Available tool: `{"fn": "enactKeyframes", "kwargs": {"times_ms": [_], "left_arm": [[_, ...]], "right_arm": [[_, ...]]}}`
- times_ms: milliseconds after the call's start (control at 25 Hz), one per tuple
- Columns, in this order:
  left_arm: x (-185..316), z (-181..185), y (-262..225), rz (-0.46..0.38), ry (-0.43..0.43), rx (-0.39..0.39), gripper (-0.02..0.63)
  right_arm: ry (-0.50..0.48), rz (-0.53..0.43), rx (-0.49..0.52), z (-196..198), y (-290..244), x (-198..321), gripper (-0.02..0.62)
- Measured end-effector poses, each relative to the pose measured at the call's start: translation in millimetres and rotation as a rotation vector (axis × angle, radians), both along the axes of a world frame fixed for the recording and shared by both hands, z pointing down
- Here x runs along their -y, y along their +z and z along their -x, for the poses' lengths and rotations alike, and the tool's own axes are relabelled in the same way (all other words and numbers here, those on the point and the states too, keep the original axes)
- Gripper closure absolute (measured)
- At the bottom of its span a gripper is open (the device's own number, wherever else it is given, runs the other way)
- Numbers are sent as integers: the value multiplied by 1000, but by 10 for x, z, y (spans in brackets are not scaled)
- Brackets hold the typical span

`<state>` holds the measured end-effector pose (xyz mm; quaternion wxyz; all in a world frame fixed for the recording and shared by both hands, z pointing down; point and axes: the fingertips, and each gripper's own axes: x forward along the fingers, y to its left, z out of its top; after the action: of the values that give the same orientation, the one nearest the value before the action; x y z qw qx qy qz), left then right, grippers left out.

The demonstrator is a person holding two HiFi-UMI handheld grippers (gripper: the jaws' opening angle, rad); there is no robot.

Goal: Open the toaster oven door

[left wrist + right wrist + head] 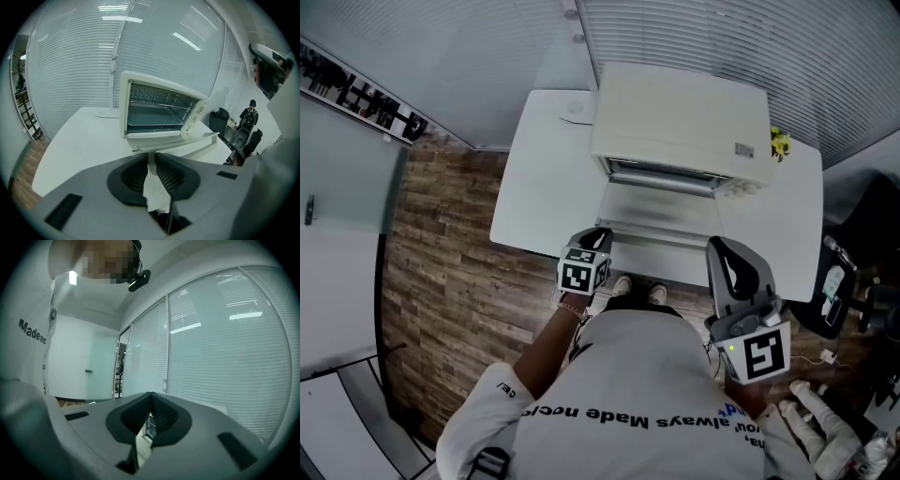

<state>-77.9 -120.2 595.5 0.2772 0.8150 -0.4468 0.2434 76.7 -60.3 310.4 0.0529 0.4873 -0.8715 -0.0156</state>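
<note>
A white toaster oven (680, 122) stands at the back of a white table (534, 187). Its door (661, 214) lies folded down flat toward me, so the racks inside (157, 110) show in the left gripper view. My left gripper (602, 234) sits at the left end of the door's front edge. There its jaws (151, 158) are closed on a white part of the door handle (187, 143). My right gripper (719, 247) hovers off the door's right front corner, shut and empty, pointing level past the oven at the blinds (151, 395).
A sheet of paper (574, 111) lies left of the oven, and a small yellow object (781, 142) sits at its right. Dark chairs and equipment (862, 244) crowd the table's right side. Wood floor (441, 272) lies to the left. A person (249, 112) stands far off.
</note>
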Motion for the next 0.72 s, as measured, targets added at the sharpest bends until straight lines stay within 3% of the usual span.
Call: {"fn": "enactKeyframes", "kwargs": {"times_ms": [720], "left_arm": [[-119,27,180,45,-4,21,537]], "right_arm": [[-31,44,-40,-67,179,-44,588]]}}
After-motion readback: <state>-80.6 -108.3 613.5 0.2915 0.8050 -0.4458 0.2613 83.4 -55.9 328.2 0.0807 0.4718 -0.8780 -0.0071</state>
